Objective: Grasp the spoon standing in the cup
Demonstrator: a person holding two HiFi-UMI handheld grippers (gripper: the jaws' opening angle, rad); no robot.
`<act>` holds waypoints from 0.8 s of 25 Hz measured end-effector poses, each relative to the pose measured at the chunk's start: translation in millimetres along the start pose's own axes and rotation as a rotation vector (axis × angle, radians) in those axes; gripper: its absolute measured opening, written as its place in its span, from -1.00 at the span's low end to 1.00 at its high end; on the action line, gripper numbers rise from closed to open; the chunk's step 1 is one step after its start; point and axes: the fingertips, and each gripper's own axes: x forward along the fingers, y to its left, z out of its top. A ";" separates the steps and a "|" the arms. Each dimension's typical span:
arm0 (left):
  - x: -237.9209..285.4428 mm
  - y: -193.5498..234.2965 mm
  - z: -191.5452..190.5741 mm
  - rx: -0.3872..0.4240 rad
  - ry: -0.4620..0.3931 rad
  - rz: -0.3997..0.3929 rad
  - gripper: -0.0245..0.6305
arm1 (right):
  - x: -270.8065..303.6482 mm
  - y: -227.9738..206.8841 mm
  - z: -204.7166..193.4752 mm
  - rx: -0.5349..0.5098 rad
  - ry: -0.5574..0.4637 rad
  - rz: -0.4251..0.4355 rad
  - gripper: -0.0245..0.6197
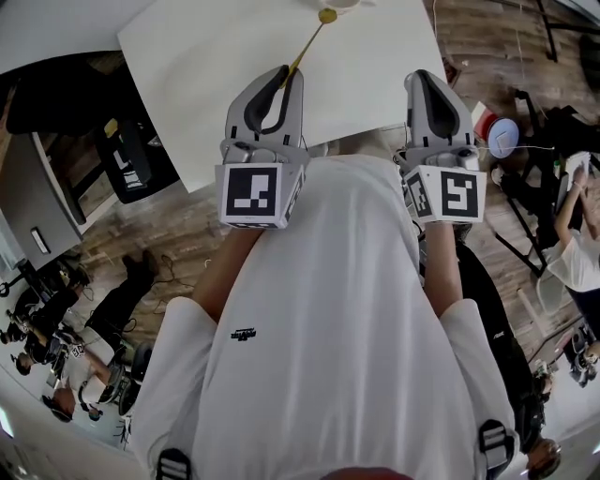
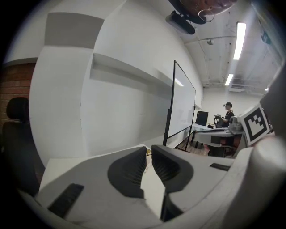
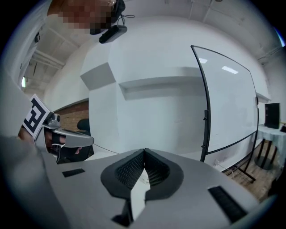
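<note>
Two grippers [image 1: 284, 77] [image 1: 427, 79] — one spoon [image 1: 309, 44], one cup [image 1: 345, 4].

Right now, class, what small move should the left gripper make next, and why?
Probably lift the left gripper gently, drawing the thin gold metal spoon up out of the white cup. Its jaws look closed on the handle's end, while the spoon's other end rests at the cup.

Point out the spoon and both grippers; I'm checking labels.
spoon [image 1: 307, 42], head view, middle of its gold handle.
left gripper [image 1: 285, 72], head view, between its fingertips.
right gripper [image 1: 421, 76], head view, between its fingertips.
</note>
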 end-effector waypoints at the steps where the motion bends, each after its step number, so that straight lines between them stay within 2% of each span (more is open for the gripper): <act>1: -5.5 0.5 1.1 -0.002 -0.006 0.001 -0.79 | -3.0 1.5 1.5 -0.004 -0.004 -0.008 -0.91; 10: -38.7 -2.2 8.4 0.007 -0.055 0.006 -0.79 | -29.5 11.6 9.6 -0.022 -0.046 -0.046 -0.91; 14: -47.2 -1.7 16.6 0.002 -0.103 -0.006 -0.79 | -30.4 18.9 12.0 -0.036 -0.046 -0.043 -0.91; 20: -51.7 -2.9 11.3 -0.010 -0.093 -0.004 -0.79 | -31.6 27.8 19.7 -0.050 -0.060 -0.030 -0.91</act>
